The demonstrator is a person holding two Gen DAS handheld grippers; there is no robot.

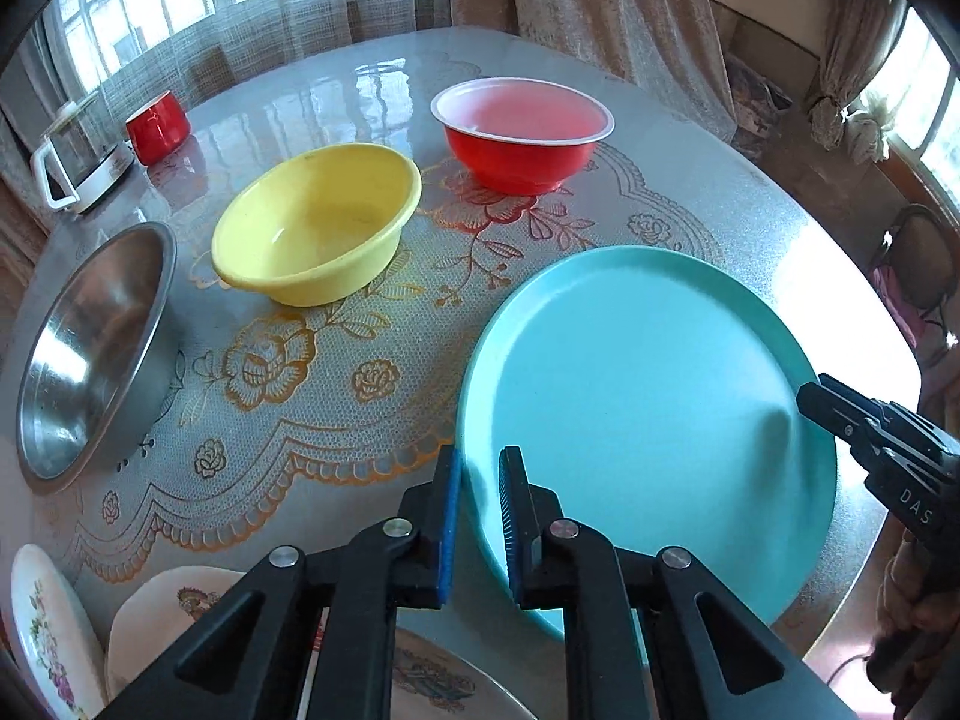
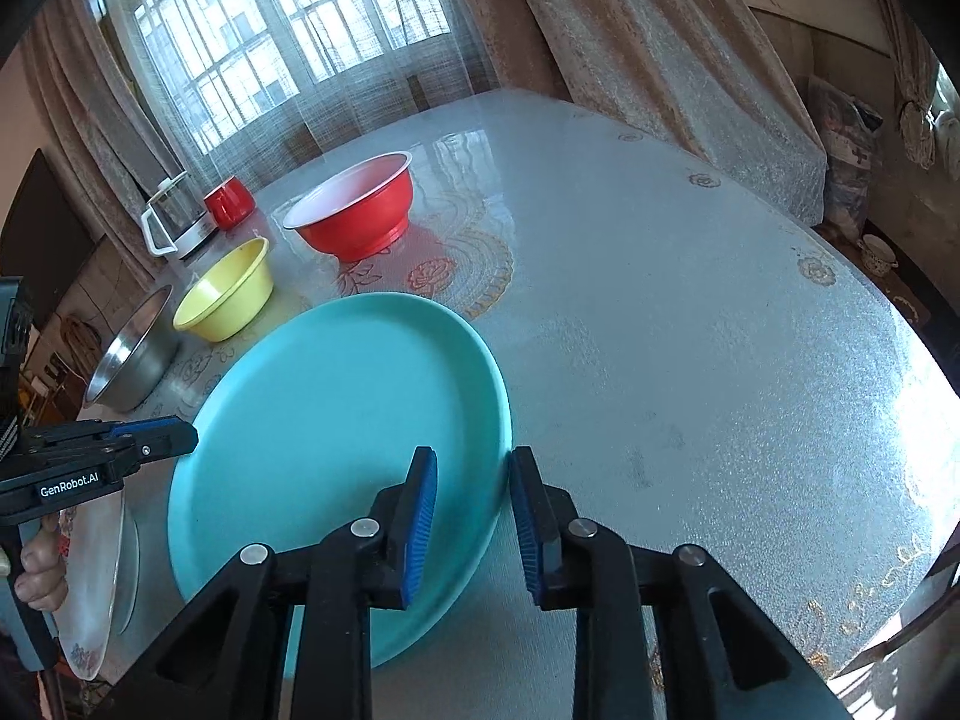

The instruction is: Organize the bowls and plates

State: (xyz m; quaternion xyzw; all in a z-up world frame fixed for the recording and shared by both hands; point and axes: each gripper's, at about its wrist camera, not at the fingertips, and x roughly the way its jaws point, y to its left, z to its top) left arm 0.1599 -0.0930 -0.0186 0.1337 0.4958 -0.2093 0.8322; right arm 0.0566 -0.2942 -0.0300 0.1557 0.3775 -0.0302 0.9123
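A large turquoise plate (image 1: pixel 648 420) (image 2: pixel 336 438) lies flat on the table. My left gripper (image 1: pixel 480 498) is open, its jaws straddling the plate's near left rim. My right gripper (image 2: pixel 471 504) is open, straddling the plate's right rim; it also shows at the right edge of the left wrist view (image 1: pixel 840 414). A yellow bowl (image 1: pixel 318 222) (image 2: pixel 225 291), a red bowl with a white inside (image 1: pixel 522 132) (image 2: pixel 354 210) and a steel bowl (image 1: pixel 90 348) (image 2: pixel 132 348) stand behind the plate. Floral white plates (image 1: pixel 54 636) (image 2: pixel 90 588) lie at the near left.
A red mug (image 1: pixel 156 126) (image 2: pixel 228 201) and a glass kettle (image 1: pixel 78 150) (image 2: pixel 174 222) stand at the table's far left. The table (image 2: pixel 690 330) has a lace-patterned cover. Curtains and windows lie behind; a chair (image 1: pixel 918 264) stands at the right.
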